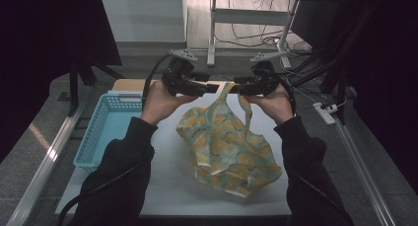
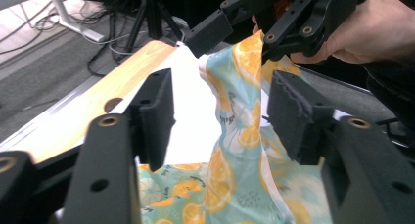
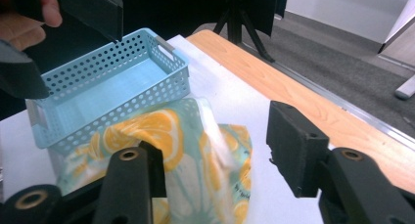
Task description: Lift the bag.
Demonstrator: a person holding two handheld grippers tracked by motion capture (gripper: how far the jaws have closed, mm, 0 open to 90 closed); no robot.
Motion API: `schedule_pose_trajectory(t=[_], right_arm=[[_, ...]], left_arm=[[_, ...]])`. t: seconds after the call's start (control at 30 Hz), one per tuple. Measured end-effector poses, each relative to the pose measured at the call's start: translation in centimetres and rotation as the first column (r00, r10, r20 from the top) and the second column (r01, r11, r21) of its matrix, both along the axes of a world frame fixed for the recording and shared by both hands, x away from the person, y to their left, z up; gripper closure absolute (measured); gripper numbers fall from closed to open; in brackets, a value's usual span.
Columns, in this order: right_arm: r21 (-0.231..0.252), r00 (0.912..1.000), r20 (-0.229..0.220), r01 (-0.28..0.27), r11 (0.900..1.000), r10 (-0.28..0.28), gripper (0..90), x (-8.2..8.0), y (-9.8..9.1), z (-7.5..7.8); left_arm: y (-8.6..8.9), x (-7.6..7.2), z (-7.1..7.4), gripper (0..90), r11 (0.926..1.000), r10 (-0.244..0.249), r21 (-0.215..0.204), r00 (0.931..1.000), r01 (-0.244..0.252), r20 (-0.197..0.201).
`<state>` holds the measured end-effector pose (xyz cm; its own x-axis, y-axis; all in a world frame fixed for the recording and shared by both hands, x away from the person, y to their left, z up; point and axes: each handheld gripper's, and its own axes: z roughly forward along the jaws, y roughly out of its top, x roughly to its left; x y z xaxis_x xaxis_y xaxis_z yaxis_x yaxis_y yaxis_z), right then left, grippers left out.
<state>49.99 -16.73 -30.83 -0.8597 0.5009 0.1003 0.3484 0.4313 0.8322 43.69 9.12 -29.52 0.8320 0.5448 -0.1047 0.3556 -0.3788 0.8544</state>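
A cloth bag [image 1: 226,147] printed with orange slices on pale teal lies on the white table top [image 1: 167,186]. Its two straps [image 1: 245,112] rise toward the grippers, which face each other tip to tip above the far edge. My left gripper [image 1: 209,87] stands open; in the left gripper view one strap [image 2: 235,121] hangs loose between its pads [image 2: 159,111] without being pressed. My right gripper [image 1: 239,88] is open too, with blurred bag cloth [image 3: 195,141] in the gap between its jaws. The right gripper [image 2: 244,35] also shows close ahead in the left gripper view, held by a hand.
A light blue perforated basket [image 1: 106,127] stands empty at the table's left side, next to the bag [image 3: 112,82]. A wooden strip [image 3: 293,82] borders the far edge. Beyond it are grey floor, cables and desk legs [image 1: 212,33]. Dark curtains flank both sides.
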Motion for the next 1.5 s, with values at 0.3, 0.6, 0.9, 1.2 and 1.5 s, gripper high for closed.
schedule_pose_trajectory(t=[0.3, 0.6, 0.9, 1.2, 1.5], right_arm=[[0.01, 1.0, -0.01, 0.0, 1.0, 0.0, 50.9, -0.5, -0.6, -0.3], [-0.011, 0.9996, -0.018, -0.023, 0.9997, 0.023, 48.8, -1.2, -0.8, -1.0], [0.021, 0.9993, -0.019, -0.033, 0.9993, 0.033, 38.2, -2.0, -1.7, -1.9], [0.055, 0.9998, -0.004, 0.019, 0.9983, -0.018, 23.1, -2.3, -3.1, -3.3], [0.052, 0.998, 0.038, 0.048, 0.9975, -0.05, 14.0, -4.1, -4.0, -4.2]], left_arm=[[-3.1, 0.2, -3.9, 47.8, 0.9954, -0.029, 0.09, 0.9986, 0.033, -0.045], [-2.2, 2.1, -4.4, 89.5, 0.9919, 0.093, 0.094, 0.9921, -0.085, -0.085], [-1.0, 3.3, -6.6, 71.5, 0.9882, 0.112, 0.122, 0.9816, -0.093, -0.155], [0.9, 1.0, -7.3, 28.7, 0.9976, 0.043, 0.059, 0.9908, -0.036, -0.128], [3.8, -2.3, -7.9, 14.1, 0.9988, 0.047, 0.019, 0.992, -0.045, -0.118]])
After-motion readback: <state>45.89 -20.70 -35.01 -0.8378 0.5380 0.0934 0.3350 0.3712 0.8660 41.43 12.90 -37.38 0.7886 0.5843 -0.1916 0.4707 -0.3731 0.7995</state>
